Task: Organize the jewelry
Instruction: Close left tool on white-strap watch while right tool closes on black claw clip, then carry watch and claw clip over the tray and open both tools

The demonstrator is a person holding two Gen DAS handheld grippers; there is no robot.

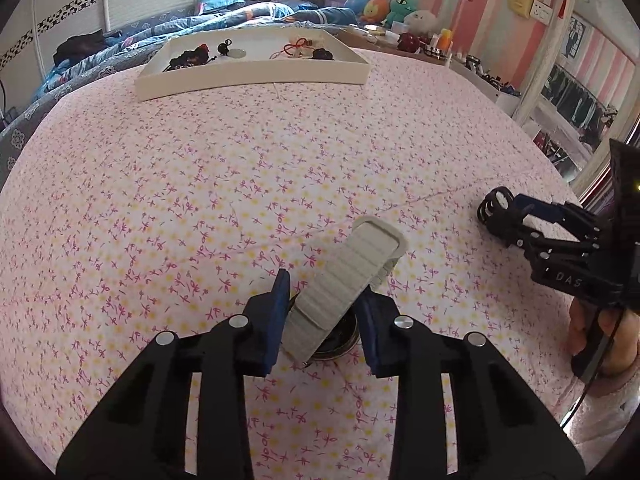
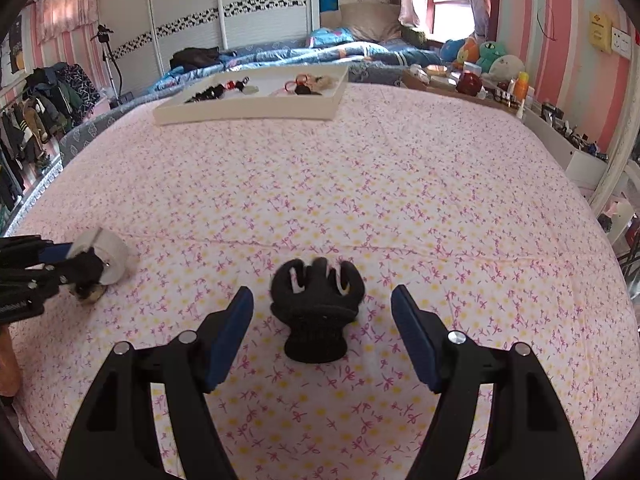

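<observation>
My left gripper (image 1: 323, 312) is shut on a watch with a white ribbed strap (image 1: 348, 276) and a dark round case, low over the pink floral bedspread. The watch also shows in the right wrist view (image 2: 106, 256), at the left. My right gripper (image 2: 322, 320) is open, its fingers on either side of a black hair claw clip (image 2: 318, 304) that lies on the bedspread without touching them. In the left wrist view the clip (image 1: 494, 208) sits at the right gripper's tips. A white tray (image 1: 256, 72) holding several hair ties and jewelry pieces lies at the far side (image 2: 248, 110).
The bedspread (image 1: 200, 180) covers a wide surface. Behind the tray lie a rumpled blue quilt (image 2: 300, 52) and plush toys (image 2: 492, 56). A shelf of bottles and small items (image 2: 516, 92) runs along the right wall. Clothes hang at the far left (image 2: 24, 128).
</observation>
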